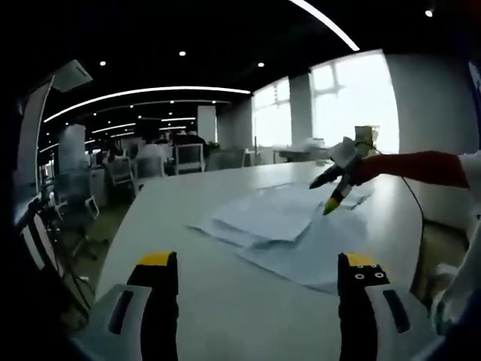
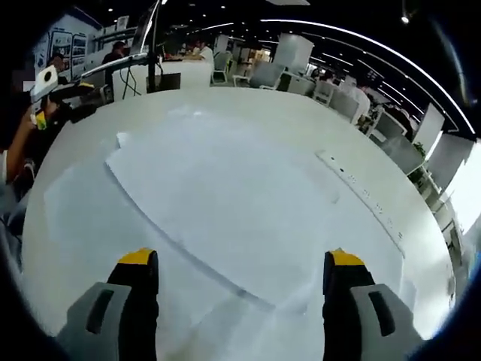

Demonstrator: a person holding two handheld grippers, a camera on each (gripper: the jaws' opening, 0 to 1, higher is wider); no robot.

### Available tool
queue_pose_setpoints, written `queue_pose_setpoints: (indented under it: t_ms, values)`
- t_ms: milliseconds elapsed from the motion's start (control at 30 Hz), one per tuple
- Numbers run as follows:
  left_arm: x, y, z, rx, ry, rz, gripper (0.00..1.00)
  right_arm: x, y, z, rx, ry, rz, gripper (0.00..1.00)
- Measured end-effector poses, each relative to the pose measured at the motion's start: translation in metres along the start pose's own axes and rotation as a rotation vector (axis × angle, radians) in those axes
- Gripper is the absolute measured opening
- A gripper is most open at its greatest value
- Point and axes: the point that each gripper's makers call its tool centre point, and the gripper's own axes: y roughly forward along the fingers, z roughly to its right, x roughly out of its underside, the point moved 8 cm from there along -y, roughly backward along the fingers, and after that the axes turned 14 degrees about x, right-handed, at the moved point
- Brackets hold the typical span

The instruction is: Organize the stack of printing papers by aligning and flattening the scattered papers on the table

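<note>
The right tool hides part of the papers; far desks blur.

A wide white surface carries loose white papers, spread and overlapping at different angles. In the right gripper view, the sheets cover most of it.

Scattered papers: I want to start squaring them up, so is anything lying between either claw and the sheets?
Nothing visible does. In the left gripper view, only bare white table lies between the open left claw and the scattered papers. The open right claw is already above the sheets.
</note>
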Motion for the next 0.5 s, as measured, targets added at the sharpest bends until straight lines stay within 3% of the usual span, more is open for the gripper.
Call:
queue_pose_setpoints:
  t_ms: [500]
  values:
    - [-0.0021, -0.0021, 0.0033, -0.004, 0.012, 0.000, 0.89, -0.0055, 0.0035, 0.0012, -0.010, -0.006, -0.004, 0.85]
